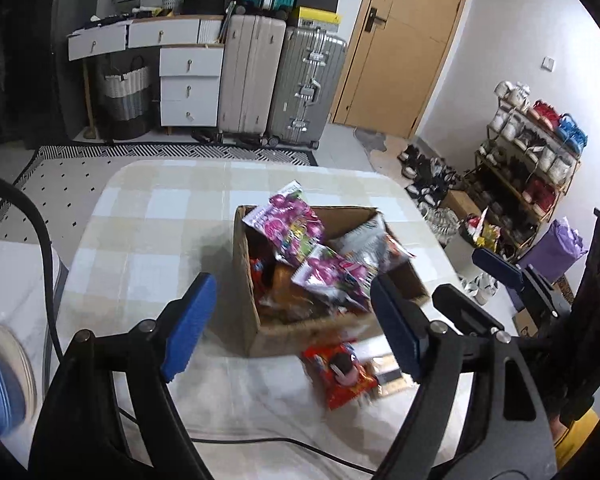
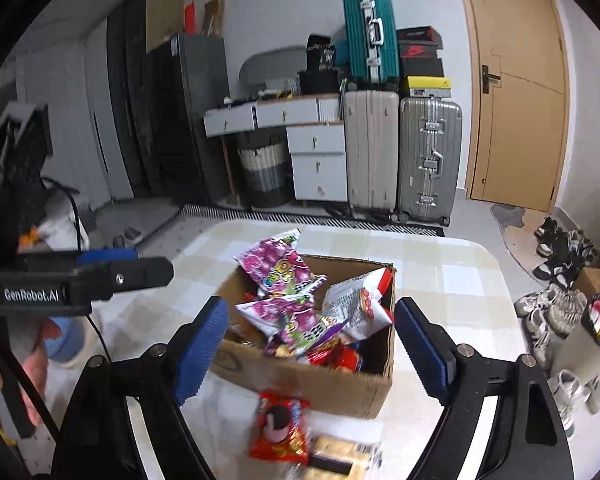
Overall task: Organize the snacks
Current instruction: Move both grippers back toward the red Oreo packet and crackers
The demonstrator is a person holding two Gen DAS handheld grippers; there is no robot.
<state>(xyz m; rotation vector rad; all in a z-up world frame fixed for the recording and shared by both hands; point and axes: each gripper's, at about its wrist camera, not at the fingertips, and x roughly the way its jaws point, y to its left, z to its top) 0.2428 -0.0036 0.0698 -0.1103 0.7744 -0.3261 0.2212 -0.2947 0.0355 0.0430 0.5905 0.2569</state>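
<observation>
A cardboard box is sitting on a table covered in a pale checked cloth, and it is holding a loose heap of snack packs. Two purple packs are lying on top, one of them sticking up over the box's far rim, with a white pack leaning against the right wall and red wrappers showing lower down.

On the cloth just in front of the box, a red pack is lying flat. A beige-and-black packet is lying beside it; the two seem to be touching, but motion blur is making that hard to judge.

The left gripper is hovering above the box's near corner with its blue pads spread wide and nothing between them. The right gripper is likewise standing wide, framing the box and the red pack, its pads pressing on nothing. In the right wrist view the left gripper is showing at the left edge, with a hand wrapped around its handle.

Behind the table, suitcases are standing against the wall next to white drawers and a wooden door. A shoe rack is filling the right side.
</observation>
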